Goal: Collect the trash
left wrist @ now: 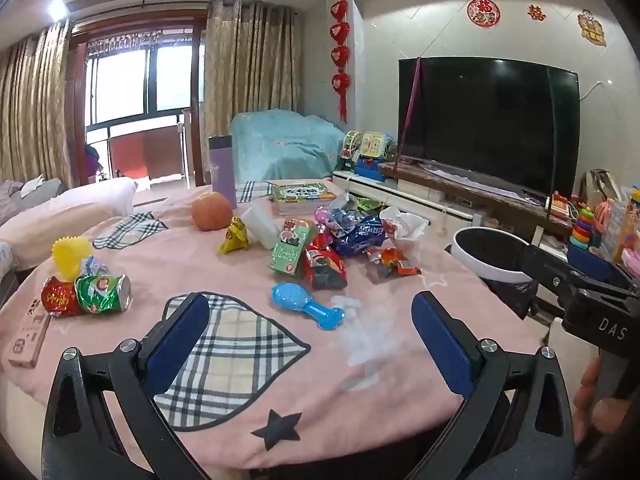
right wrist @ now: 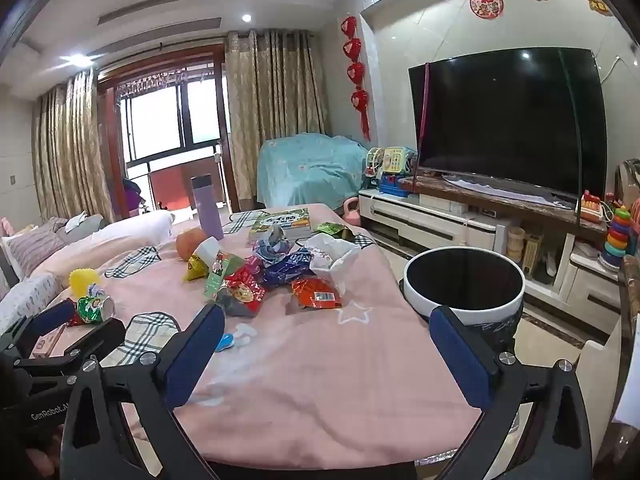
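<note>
On the pink-covered surface [left wrist: 360, 400] in the left wrist view, the left gripper [left wrist: 312, 344] hangs with its jaws spread wide and nothing between them, above a plaid patch and short of the blue toy [left wrist: 306, 308]. The trash, a heap of crumpled wrappers [left wrist: 344, 240], lies farther in toward the middle, with two small cans [left wrist: 86, 294] well apart at the left. The sensible start is probably the nearest loose wrapper, pinched at a raised fold so the cloth is not dragged along. The bin [left wrist: 492, 256] stands just past the right edge, so carrying runs rightward over bare cloth. In the right wrist view, the right gripper [right wrist: 324, 352] is equally wide open and empty, the wrappers [right wrist: 276, 276] ahead and left of it, the bin [right wrist: 464, 284] close by its right finger. The orange packet [right wrist: 316, 294] lies nearest the bin side. The near stretch is clear; the left gripper [right wrist: 60, 332] crowds the left side.
</note>
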{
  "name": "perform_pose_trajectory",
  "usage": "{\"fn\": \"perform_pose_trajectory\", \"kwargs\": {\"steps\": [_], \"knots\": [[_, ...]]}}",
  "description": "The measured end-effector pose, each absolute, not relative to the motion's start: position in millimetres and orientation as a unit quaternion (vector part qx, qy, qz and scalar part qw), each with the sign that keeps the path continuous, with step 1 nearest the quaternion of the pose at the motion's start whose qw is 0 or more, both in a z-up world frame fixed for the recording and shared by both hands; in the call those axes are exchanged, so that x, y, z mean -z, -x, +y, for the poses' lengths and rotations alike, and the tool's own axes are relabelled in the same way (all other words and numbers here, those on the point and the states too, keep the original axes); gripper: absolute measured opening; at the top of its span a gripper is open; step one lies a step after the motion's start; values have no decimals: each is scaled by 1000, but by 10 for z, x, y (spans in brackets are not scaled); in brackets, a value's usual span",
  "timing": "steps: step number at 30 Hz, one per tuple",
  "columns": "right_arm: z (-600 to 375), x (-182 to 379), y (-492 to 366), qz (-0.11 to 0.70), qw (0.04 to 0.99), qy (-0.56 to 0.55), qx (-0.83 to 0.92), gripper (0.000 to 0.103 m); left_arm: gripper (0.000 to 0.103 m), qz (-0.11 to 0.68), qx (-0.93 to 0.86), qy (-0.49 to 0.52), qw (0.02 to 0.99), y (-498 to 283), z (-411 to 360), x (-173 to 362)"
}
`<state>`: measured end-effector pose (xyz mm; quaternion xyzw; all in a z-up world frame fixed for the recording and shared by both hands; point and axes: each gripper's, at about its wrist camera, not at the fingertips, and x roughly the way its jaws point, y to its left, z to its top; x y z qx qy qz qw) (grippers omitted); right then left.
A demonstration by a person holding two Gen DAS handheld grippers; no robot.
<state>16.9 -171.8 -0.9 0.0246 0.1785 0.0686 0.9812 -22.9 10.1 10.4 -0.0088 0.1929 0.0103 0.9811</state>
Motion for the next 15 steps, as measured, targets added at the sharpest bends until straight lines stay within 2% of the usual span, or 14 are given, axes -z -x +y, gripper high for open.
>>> {"fn": "perform_pose_trajectory", "kwargs": {"steps": [15], "knots": [[-1712,9,-169,179,981,-27,-67,103,103,199,-9,12,980,200,118,-83]]}}
